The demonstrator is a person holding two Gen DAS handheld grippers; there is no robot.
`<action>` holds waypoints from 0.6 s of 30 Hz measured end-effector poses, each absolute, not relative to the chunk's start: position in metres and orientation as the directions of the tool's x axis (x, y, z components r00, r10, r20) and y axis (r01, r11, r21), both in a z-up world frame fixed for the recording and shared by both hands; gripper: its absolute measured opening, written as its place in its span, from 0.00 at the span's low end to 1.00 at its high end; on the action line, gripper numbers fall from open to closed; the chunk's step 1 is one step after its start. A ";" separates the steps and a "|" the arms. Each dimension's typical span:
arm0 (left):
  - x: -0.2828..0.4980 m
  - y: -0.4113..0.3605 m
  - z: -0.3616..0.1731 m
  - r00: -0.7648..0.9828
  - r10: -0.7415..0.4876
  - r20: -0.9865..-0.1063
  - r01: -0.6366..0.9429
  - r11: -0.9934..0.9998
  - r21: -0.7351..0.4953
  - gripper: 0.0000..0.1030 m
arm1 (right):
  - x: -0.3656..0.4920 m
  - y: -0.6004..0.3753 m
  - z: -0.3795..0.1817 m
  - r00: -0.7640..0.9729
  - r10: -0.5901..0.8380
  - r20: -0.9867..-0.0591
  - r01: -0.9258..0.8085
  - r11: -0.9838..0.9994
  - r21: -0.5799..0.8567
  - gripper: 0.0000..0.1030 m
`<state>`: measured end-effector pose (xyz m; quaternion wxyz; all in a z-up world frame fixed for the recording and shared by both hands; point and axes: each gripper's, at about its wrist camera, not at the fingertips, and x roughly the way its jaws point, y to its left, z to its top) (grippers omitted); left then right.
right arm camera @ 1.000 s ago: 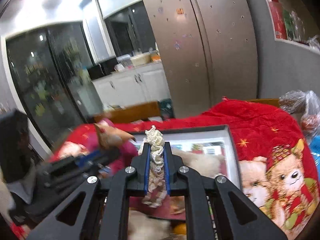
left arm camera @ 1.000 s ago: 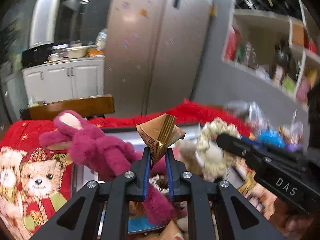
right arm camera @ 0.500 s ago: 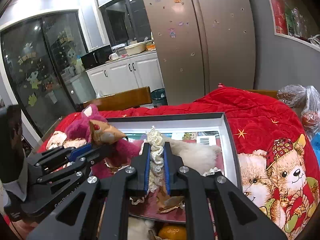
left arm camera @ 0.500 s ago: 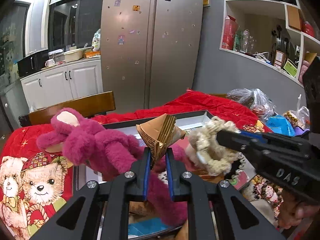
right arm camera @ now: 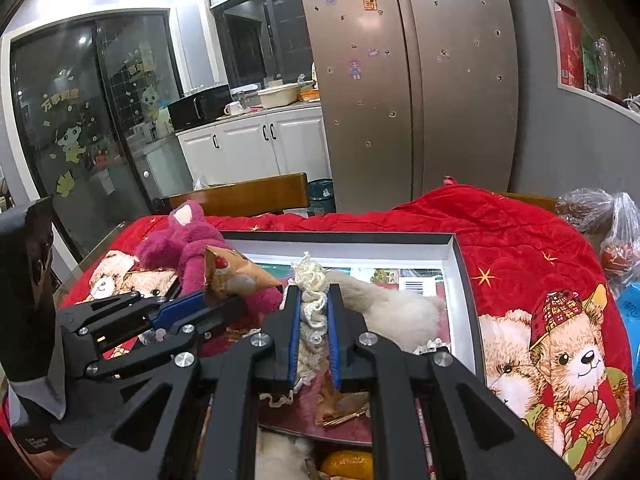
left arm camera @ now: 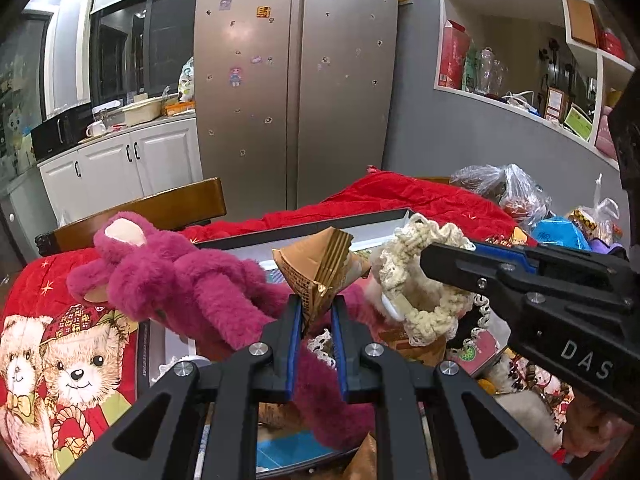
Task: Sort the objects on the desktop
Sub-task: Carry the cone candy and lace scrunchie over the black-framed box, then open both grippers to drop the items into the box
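Two things are held above the box at this moment. The left gripper is clamped narrowly on the lower tip of a gold paper packet, folded into a pyramid shape, which stands up out of the jaws. The right gripper is pinched on a cream crocheted piece, which is bunched between the blue pads and hangs below them; from the left wrist view the same cream piece is seen held up at the right of the packet.

Both things are raised over a shallow, dark-rimmed box that lies on a red cloth printed with bears. The sorting is judged to be somewhere in the middle. Much is still heaped in the box: a pink plush toy is draped over its far left corner, something white and fluffy lies toward the right, and an orange fruit and small gold bits are seen at the near edge. Where the sorted things are meant to go cannot be told from these views; no separate pile or bin is plainly shown.

What is left, as far as can be judged, is for the two held things to be set down somewhere apart, and for the rest of the heap to be dealt with in turn. Plastic bags are crowded at the far right of the table.
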<state>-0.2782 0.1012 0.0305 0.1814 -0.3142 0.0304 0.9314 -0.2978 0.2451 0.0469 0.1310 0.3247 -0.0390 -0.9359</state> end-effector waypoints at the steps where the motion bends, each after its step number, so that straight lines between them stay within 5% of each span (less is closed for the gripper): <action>1: -0.278 0.102 0.030 -0.736 0.321 -0.596 -0.359 -0.931 -0.058 0.15 | -0.298 0.245 0.047 -0.752 -0.278 -0.597 0.223 -0.960 0.167 0.12; 5: -0.278 0.100 0.031 -0.729 0.333 -0.598 -0.357 -0.930 -0.082 0.26 | -0.296 0.244 0.050 -0.763 -0.269 -0.587 0.218 -0.963 0.157 0.13; 7: -0.278 0.098 0.032 -0.728 0.338 -0.596 -0.352 -0.931 -0.098 0.72 | -0.295 0.245 0.052 -0.769 -0.267 -0.580 0.212 -0.964 0.163 0.14; 11: -0.277 0.099 0.036 -0.738 0.320 -0.594 -0.333 -0.938 -0.093 0.84 | -0.295 0.247 0.056 -0.785 -0.260 -0.562 0.206 -0.965 0.159 0.18; 15: -0.276 0.104 0.035 -0.736 0.319 -0.597 -0.352 -0.934 -0.065 1.00 | -0.293 0.250 0.060 -0.788 -0.294 -0.541 0.225 -0.955 0.192 0.54; 16: -0.275 0.105 0.035 -0.747 0.310 -0.588 -0.345 -0.937 -0.055 1.00 | -0.293 0.251 0.061 -0.788 -0.308 -0.533 0.234 -0.951 0.204 0.69; 18: -0.273 0.106 0.037 -0.763 0.300 -0.573 -0.337 -0.940 -0.043 1.00 | -0.290 0.254 0.065 -0.797 -0.333 -0.504 0.247 -0.941 0.230 0.83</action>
